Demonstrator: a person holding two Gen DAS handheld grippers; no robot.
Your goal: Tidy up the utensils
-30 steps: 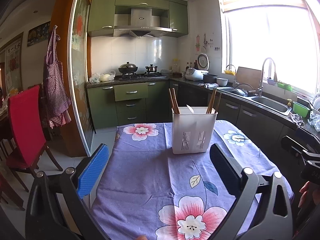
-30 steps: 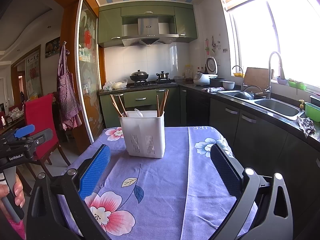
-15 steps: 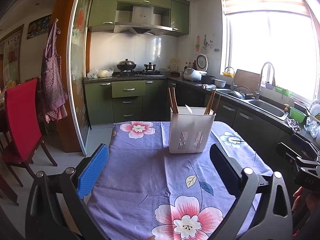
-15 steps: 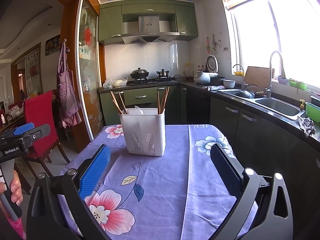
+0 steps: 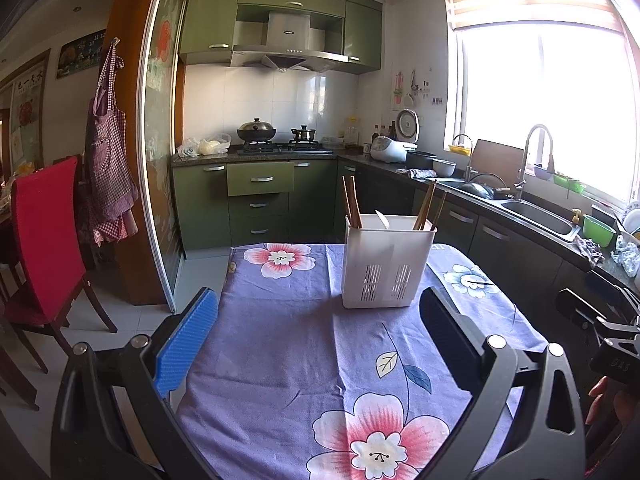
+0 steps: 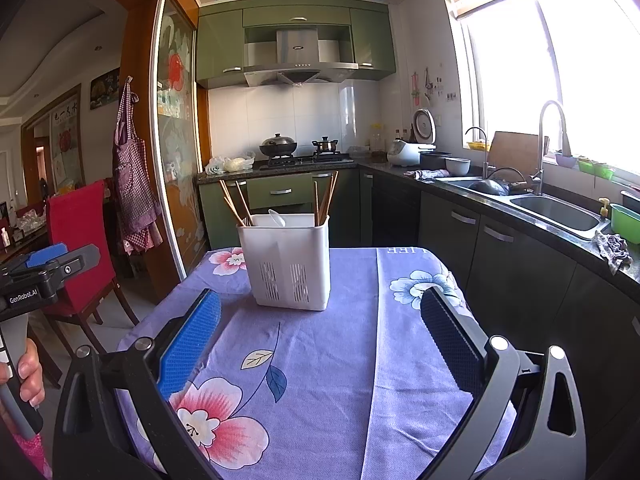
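I am holding my left claw [image 5: 316,336] wide apart and gripping nothing, low over the near end of the worktop [image 5: 280,340]. My right claw [image 6: 320,336] is spread just as wide and is carrying nothing either.

The white utensil holder [image 5: 386,264] is standing upright toward the far end of the flowered cloth, well apart from both claws. Brown chopsticks [image 5: 352,202] are leaning out of its left side, more chopsticks [image 5: 426,206] are sticking up on its right, and a pale spoon handle [image 6: 276,218] is poking up in the middle. I am seeing nothing loose lying on the cloth in either view, so I am judging the sorting to be finished or nearly so; at most a tidying of what is already in the holder seems left.

I am not making out the dividers inside the holder, so I cannot say which compartment each piece is sitting in. The near edge of the worktop is being hidden behind my own claw frames, and anything lying there is out of my sight. The window glare is washing out the far right.
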